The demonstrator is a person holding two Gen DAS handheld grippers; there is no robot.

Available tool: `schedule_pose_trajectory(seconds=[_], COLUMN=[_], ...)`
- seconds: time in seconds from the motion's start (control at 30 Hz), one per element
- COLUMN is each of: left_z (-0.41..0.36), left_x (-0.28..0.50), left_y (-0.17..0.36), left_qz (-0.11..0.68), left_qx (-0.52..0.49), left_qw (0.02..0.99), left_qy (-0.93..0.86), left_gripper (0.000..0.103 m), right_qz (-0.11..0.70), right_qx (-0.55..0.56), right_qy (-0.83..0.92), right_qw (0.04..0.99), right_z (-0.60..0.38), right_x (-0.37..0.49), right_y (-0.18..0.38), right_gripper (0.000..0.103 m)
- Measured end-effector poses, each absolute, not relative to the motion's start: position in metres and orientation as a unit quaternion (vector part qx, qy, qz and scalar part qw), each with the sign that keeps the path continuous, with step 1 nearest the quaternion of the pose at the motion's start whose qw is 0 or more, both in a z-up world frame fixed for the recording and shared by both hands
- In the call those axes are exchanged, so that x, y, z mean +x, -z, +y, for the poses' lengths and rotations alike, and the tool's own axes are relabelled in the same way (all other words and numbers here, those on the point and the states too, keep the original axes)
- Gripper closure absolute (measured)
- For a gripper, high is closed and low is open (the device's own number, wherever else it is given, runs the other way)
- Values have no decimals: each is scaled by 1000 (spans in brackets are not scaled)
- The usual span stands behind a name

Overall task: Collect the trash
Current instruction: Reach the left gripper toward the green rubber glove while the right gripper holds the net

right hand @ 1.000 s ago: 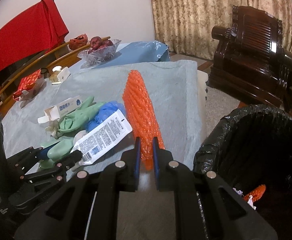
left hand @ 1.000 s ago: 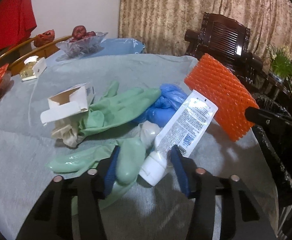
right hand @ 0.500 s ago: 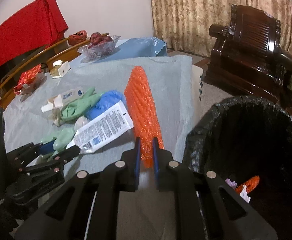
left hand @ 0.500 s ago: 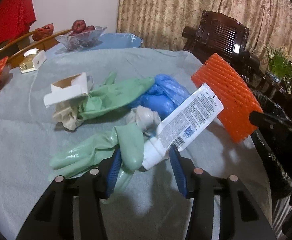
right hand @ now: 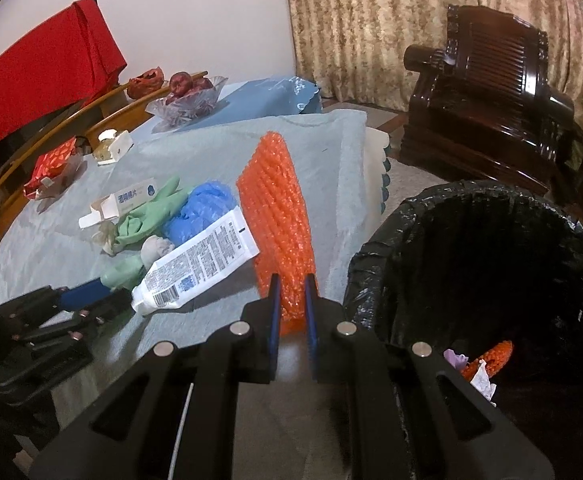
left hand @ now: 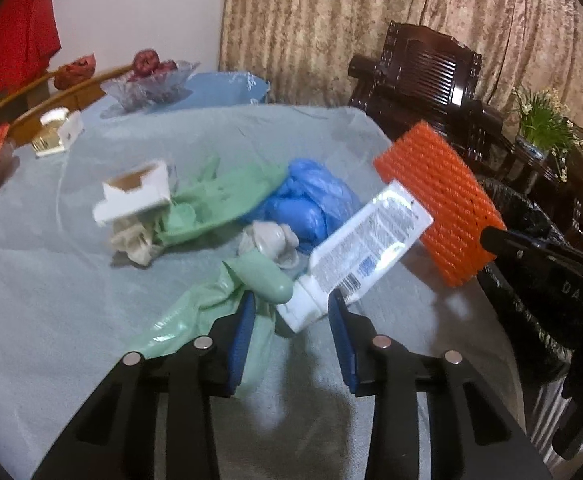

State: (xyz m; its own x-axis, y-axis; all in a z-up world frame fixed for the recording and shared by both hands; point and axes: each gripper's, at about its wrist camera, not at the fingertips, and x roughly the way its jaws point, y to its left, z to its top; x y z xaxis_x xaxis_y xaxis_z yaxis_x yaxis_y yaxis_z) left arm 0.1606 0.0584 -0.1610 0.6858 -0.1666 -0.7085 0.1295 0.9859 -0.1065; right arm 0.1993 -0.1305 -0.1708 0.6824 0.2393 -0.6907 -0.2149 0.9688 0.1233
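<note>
My right gripper (right hand: 290, 300) is shut on an orange foam net (right hand: 277, 216), held upright at the table's edge beside the black-lined trash bin (right hand: 375, 248); the net also shows in the left wrist view (left hand: 439, 200). My left gripper (left hand: 291, 308) is open around the cap end of a white tube (left hand: 363, 248), which lies tilted on the grey cloth; the tube also shows in the right wrist view (right hand: 199, 260). Green gloves (left hand: 219, 200), a blue glove (left hand: 307, 200), a crumpled tissue (left hand: 269, 240) and an open white carton (left hand: 135, 192) lie behind it.
The bin (left hand: 523, 216) stands at the table's right edge and holds an orange scrap (right hand: 491, 356) and paper. A glass fruit bowl (left hand: 147, 84), a small box (left hand: 57, 136) and a red packet (right hand: 51, 164) sit at the far side. A dark wooden armchair (right hand: 491, 92) stands beyond.
My left gripper has pulled back slightly, so the tube's cap sits nearer the fingertips. My right gripper has carried the orange net toward the bin, which fills more of its view.
</note>
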Motion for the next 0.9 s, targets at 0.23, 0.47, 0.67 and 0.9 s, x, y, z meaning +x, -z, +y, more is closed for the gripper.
schedule_pose_trajectory(seconds=[0.23, 0.47, 0.67, 0.9], left_z=[67, 44, 37, 52], left_x=[153, 159, 167, 168], left_y=[138, 145, 168, 178], left_qz=[360, 363, 385, 394], left_qx=[-30, -19, -7, 4], left_qw=[929, 925, 917, 915], left_qy=[74, 109, 106, 89], left_gripper=[58, 52, 48, 48], right_qz=[365, 359, 367, 373], right_qx=[21, 20, 28, 29], right_qy=[-120, -113, -110, -117], right_qw=[923, 926, 923, 920], right_z=[-137, -143, -148, -142], right_x=[194, 188, 187, 192], right_y=[158, 150, 154, 160], right_gripper=[93, 93, 93, 93])
